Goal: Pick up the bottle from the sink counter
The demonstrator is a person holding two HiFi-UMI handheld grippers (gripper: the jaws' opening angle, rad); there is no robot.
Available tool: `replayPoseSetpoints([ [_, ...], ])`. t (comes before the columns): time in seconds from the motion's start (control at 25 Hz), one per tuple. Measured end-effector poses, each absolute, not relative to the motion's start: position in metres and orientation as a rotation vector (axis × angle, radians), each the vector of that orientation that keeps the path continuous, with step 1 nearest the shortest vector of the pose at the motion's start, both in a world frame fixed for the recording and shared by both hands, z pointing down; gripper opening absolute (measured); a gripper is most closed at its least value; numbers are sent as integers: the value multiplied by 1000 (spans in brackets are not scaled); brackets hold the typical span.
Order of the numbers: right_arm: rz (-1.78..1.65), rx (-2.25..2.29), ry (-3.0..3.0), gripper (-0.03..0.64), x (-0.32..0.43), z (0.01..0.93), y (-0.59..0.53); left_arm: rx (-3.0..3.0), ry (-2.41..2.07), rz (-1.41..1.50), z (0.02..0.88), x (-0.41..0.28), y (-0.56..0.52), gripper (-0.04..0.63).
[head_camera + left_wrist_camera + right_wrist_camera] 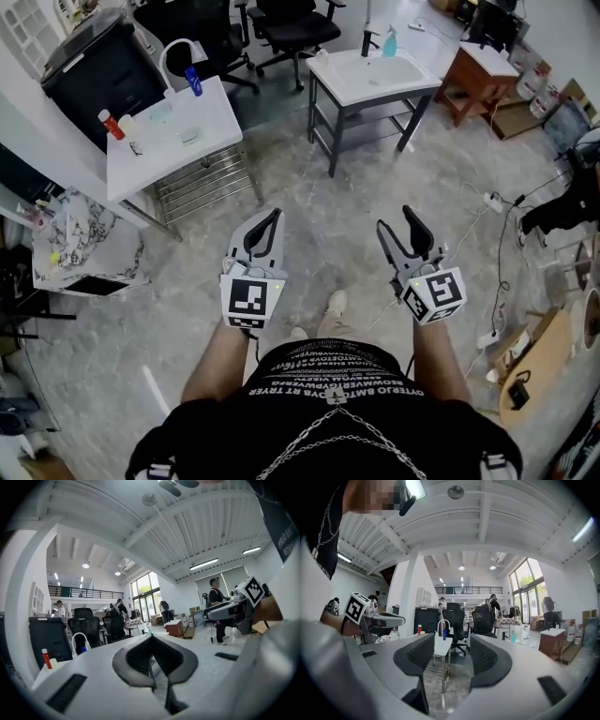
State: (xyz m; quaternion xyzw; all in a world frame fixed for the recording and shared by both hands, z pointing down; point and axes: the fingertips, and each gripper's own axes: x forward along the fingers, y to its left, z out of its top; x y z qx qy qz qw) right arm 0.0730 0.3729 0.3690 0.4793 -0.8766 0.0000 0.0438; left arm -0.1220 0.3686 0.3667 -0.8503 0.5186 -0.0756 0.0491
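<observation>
Task not begun. The bottle (389,41) stands on the sink counter (419,67) across the room, well apart from me. My left gripper (272,217): jaws together, empty. My right gripper (396,223): jaws apart, empty. Approach, grasp and lift all remain.

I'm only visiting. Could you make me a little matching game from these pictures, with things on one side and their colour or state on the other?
Things:
1. left hand-held gripper
2. right hand-held gripper
3. bottle on the sink counter
4. leftmost bottle on the white table

Colour or state:
a. red
b. jaws apart, nothing between
c. pale blue-green
d. jaws together

Pairs: 1-d, 2-b, 3-c, 4-a
</observation>
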Motion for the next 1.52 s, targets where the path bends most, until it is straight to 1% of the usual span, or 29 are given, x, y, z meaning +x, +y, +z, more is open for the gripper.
replayPoseSetpoints([
  [0.52, 15, 1477, -2700, 218, 124, 369, 278, -2571, 1575, -266, 367, -77, 276, 5],
  [1.0, 18, 1408, -2756, 217, 169, 364, 216, -2503, 1593, -287, 352, -27, 219, 5],
  [1.24, 63, 1376, -2759, 216, 194, 375, 192, -2475, 1641, -294, 353, -15, 195, 6],
  [1.52, 85, 1337, -2781, 216, 197, 379, 163, -2466, 1676, -325, 360, -13, 171, 5],
])
